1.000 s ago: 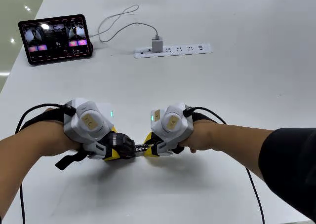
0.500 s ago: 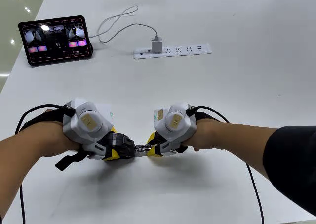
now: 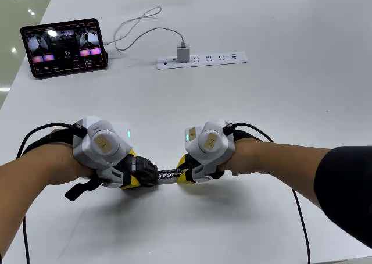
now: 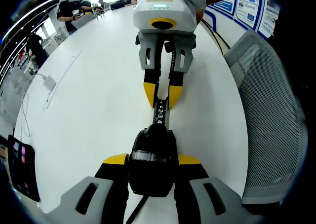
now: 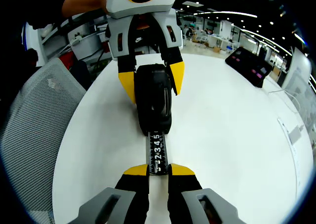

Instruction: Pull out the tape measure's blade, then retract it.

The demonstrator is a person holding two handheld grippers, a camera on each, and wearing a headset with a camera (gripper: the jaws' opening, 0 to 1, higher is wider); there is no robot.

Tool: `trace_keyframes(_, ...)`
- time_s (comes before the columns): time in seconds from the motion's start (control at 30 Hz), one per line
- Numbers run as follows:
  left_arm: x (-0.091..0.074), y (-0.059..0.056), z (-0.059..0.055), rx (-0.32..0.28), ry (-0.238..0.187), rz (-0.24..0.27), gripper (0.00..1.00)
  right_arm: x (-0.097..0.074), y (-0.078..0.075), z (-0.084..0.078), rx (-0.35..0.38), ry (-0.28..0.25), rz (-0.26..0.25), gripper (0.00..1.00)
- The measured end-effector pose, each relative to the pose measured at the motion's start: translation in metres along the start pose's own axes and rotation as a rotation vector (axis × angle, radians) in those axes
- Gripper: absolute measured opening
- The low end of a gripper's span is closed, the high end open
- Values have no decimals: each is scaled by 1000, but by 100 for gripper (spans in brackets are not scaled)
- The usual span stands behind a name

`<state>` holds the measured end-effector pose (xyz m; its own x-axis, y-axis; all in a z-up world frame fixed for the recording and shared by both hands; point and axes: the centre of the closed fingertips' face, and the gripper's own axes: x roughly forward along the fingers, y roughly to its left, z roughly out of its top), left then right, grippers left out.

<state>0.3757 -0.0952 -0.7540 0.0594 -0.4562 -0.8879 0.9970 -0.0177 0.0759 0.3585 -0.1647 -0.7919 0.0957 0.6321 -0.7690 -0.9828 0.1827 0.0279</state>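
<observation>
A black tape measure case lies low over the white table, clamped between the yellow-tipped fingers of my left gripper, which is shut on it. A short length of numbered blade runs out of the case to my right gripper, shut on the blade's end. From the head, the blade bridges the small gap between my left gripper and my right gripper. The left gripper view shows the case, the blade and the other gripper beyond.
A tablet with a lit screen stands at the far left of the table. A white power strip with a charger and cable lies behind the grippers. Grey mesh chairs stand at the table's near edge.
My right gripper has moved a little to the right, away from the case, and more of the numbered blade shows between the two grippers. The left gripper has stayed put.
</observation>
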Motion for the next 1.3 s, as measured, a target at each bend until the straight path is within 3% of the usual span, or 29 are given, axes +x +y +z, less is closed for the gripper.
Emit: trace_keyframes(1.3, 1, 1, -1, -3, 3, 4, 30, -21, -2, -25, 12, 10, -11, 9)
